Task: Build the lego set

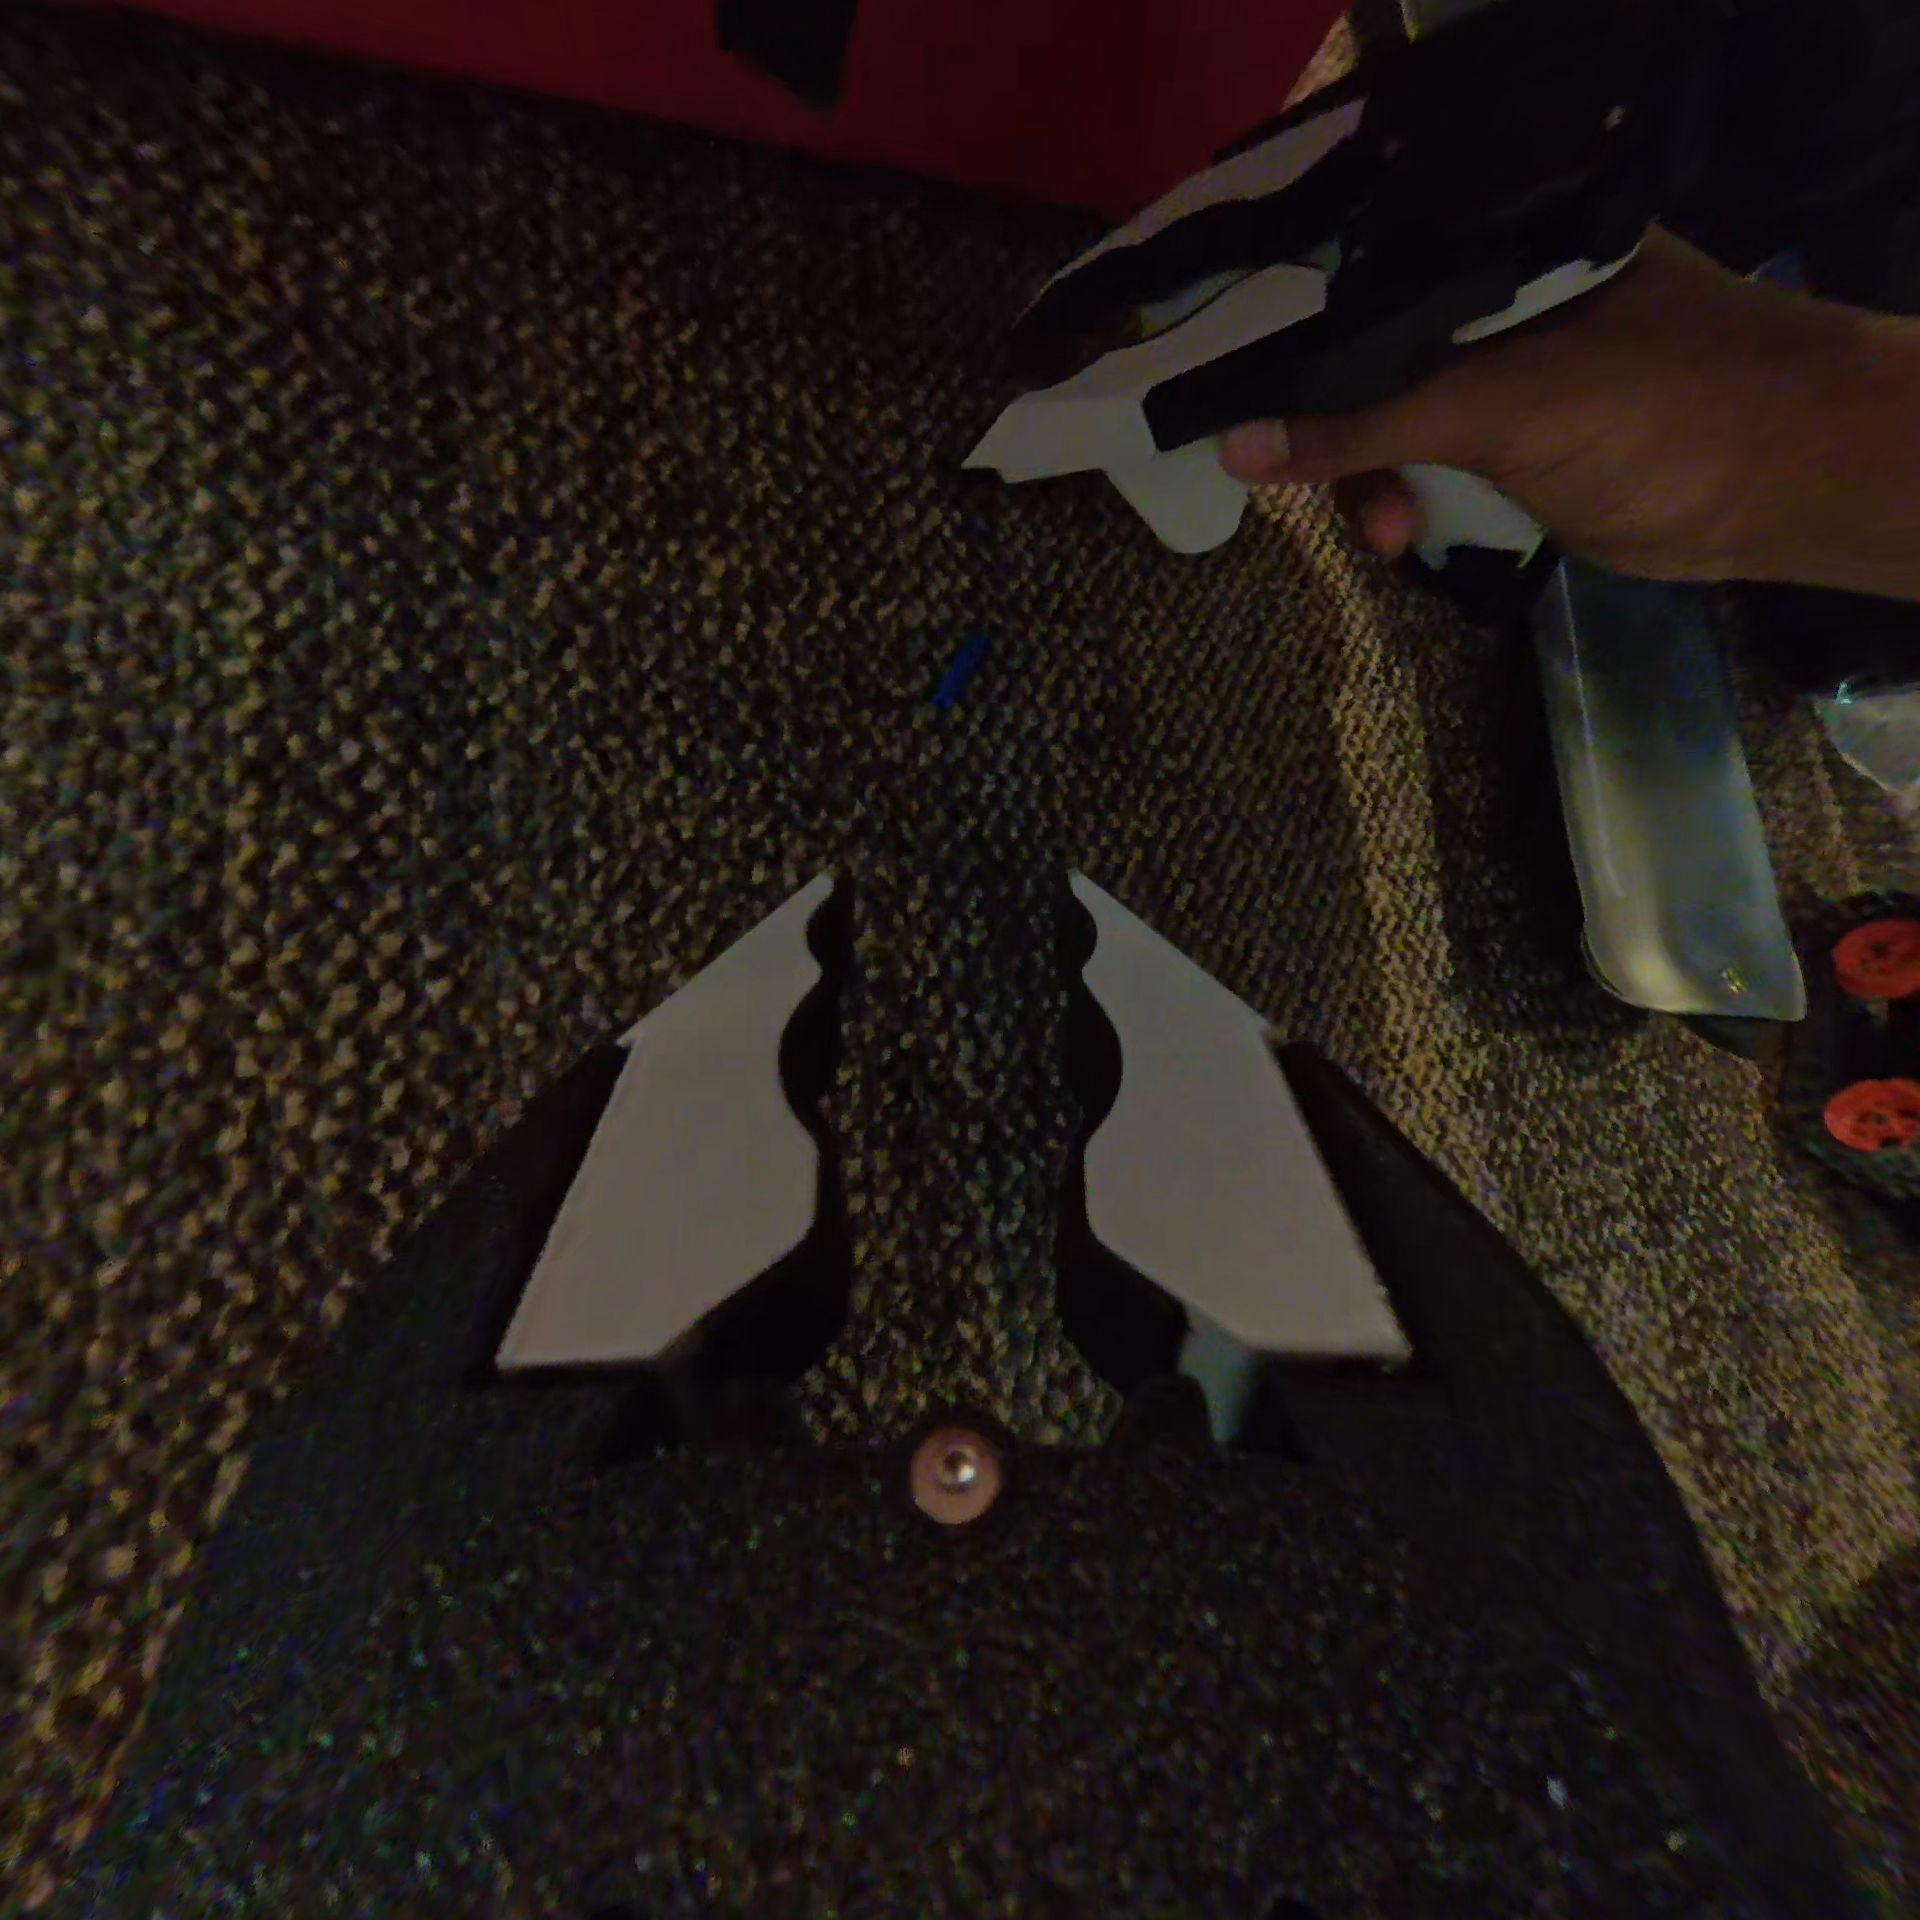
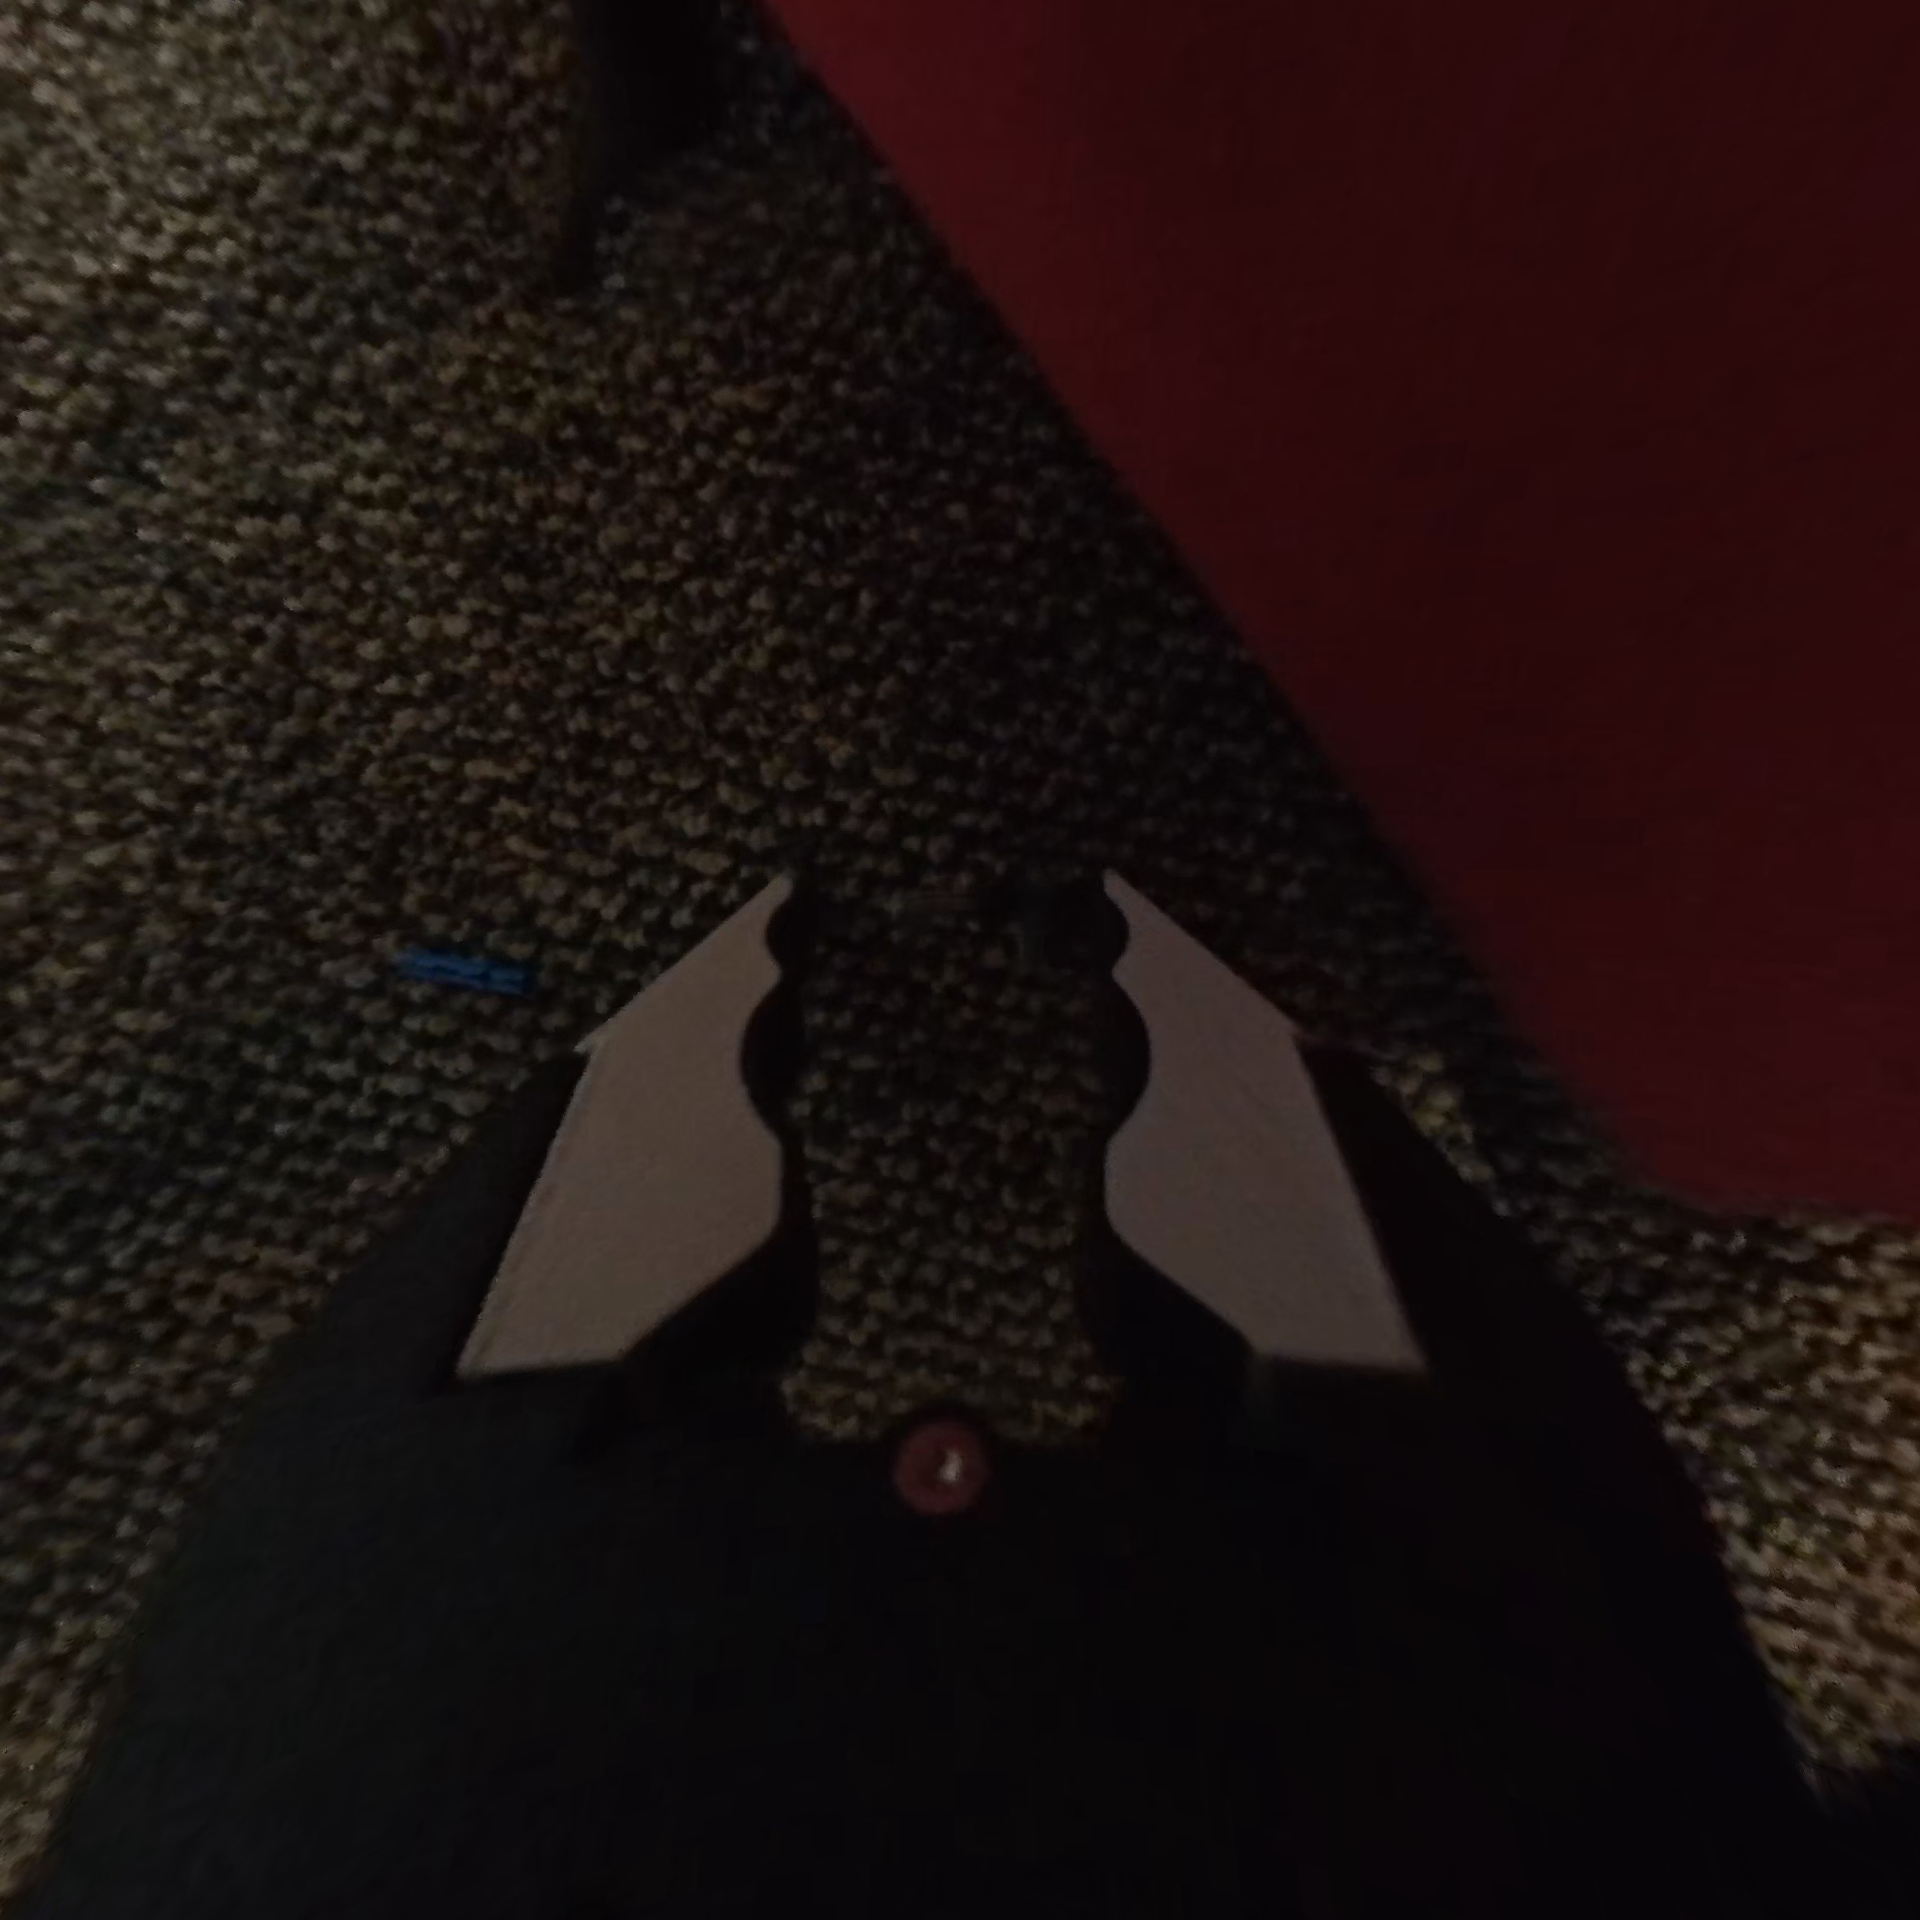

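My left gripper (image 1: pixel 951 883) is open and empty, its white fingers (image 1: pixel 717 1122) hovering over dim speckled carpet (image 1: pixel 416 623). A small blue scrap (image 1: pixel 961 670) lies on the carpet just ahead of it. My right gripper (image 2: pixel 945 883) is open and empty over the same carpet (image 2: pixel 520 623), with the blue scrap (image 2: pixel 468 974) to its left. The right gripper also shows in the left wrist view (image 1: pixel 1101 468) at the upper right, held by a hand (image 1: pixel 1621 447).
A red surface (image 1: pixel 935 94) borders the carpet at the top, and it fills the upper right of the right wrist view (image 2: pixel 1507 520). A shiny metal scoop-like piece (image 1: pixel 1652 810) and a dark thing with orange wheels (image 1: pixel 1875 1039) lie at the right.
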Tool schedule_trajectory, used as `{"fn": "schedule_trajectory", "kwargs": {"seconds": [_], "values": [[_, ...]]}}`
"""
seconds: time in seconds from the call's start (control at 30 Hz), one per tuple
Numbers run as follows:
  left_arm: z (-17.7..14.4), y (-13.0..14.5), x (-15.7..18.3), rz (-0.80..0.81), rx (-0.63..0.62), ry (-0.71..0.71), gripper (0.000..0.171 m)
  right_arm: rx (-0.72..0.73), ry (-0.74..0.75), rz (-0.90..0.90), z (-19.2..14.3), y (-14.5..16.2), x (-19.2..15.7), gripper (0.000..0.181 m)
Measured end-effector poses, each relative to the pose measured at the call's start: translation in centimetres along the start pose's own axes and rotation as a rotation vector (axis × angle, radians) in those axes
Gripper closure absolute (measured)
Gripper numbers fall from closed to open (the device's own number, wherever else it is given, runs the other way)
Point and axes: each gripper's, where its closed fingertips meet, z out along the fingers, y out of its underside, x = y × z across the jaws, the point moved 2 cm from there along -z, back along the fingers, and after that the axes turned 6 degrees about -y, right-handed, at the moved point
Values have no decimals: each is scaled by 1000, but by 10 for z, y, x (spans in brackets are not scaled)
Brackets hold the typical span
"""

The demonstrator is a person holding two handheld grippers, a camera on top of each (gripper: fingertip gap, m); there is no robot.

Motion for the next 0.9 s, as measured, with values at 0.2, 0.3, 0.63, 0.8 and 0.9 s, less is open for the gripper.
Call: {"fn": "schedule_trajectory", "kwargs": {"seconds": [0.2,0.3,0.63,0.8,0.9], "values": [[13,-5,4,84,-38,32,134,-15,-12,-3,-2,2,0,137],[21,-9,2,118,-47,39,134,-18,-15,19,-4,0,2,149],[66,-20,11,209,-117,77,137,247,30,137,-63,-19,-20,175],[95,-19,4,310,-133,-58,168,324,-13,175,-89,-11,-38,174],[96,-22,4,248,-148,-2,168,354,6,242,-99,5,-40,174]]}}
